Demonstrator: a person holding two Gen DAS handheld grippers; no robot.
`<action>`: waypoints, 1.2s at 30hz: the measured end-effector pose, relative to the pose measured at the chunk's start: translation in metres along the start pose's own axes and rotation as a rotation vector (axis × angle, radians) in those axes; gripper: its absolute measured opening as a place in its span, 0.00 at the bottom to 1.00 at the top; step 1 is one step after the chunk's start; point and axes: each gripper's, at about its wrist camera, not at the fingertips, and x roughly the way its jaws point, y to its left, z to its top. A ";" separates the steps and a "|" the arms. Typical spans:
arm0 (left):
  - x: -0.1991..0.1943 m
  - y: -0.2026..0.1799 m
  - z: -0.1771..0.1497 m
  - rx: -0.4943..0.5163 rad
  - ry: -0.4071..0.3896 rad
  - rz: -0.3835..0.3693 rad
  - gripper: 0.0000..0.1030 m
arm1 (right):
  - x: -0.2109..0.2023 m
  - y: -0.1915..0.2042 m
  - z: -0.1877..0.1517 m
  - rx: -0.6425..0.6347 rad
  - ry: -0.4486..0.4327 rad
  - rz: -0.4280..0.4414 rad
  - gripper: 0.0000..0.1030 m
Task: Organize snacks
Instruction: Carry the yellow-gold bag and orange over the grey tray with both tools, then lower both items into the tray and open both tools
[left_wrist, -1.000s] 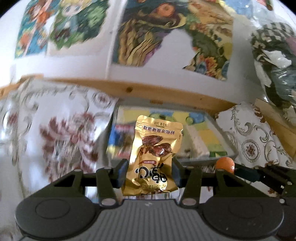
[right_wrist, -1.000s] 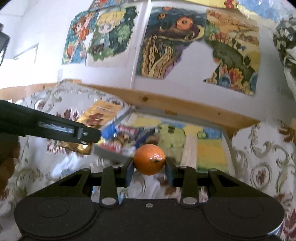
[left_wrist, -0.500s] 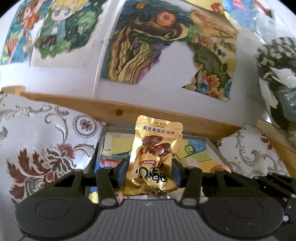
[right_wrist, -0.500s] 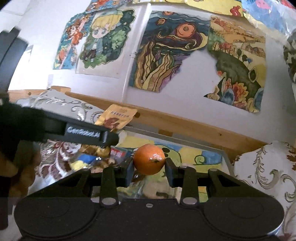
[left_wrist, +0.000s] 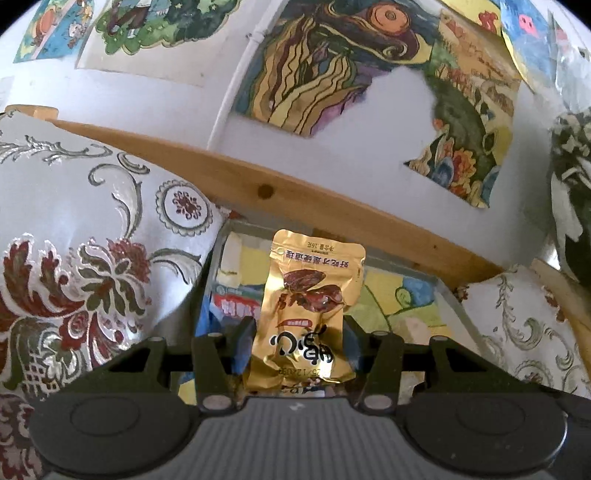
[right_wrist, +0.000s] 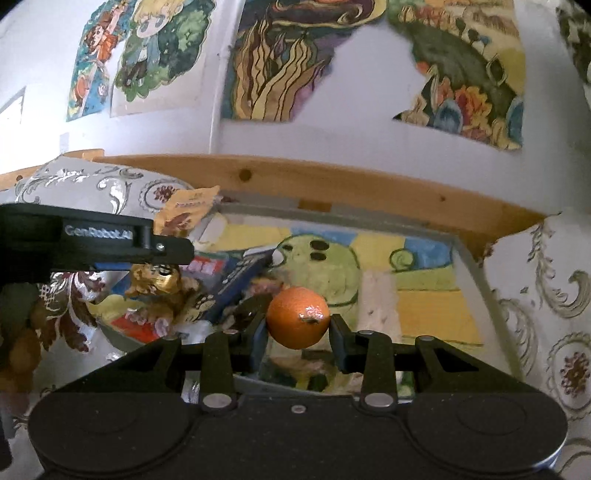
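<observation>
Left wrist view: the left gripper is closed on a gold packet, its two fingers pressing the packet's lower sides. The packet stands upright between them, printed with brown dates and upside-down lettering. Behind and below it lies a grey tray with a yellow, green and blue painted lining. Inside the tray, at the left, part of a blue and red wrapper shows past the packet. A cushion with silver scrolls and dark red flowers sits left of the tray, touching its edge. A second patterned cushion sits to the right. A wooden rail runs behind the tray, and colourful posters cover the white wall above.

Right wrist view: the right gripper is closed on an orange, held by its sides, stem scar facing the camera. The orange hangs above the near part of the tray. The left gripper reaches in from the left, carrying the packet above the tray's left end. Under it, a heap of wrapped snacks fills the tray's left side. The tray's right side shows bare lining with a green cartoon figure. Cushions flank the tray, and the rail and posters stand behind.
</observation>
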 end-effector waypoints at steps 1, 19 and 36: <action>0.002 0.000 -0.001 0.002 0.007 0.000 0.52 | 0.001 0.002 -0.001 -0.007 0.006 0.005 0.37; 0.015 -0.004 -0.016 0.039 0.072 0.035 0.54 | 0.009 0.010 -0.010 -0.018 0.061 0.018 0.38; -0.029 -0.009 0.005 -0.035 0.009 0.035 0.89 | -0.038 -0.005 0.006 0.071 -0.009 -0.032 0.78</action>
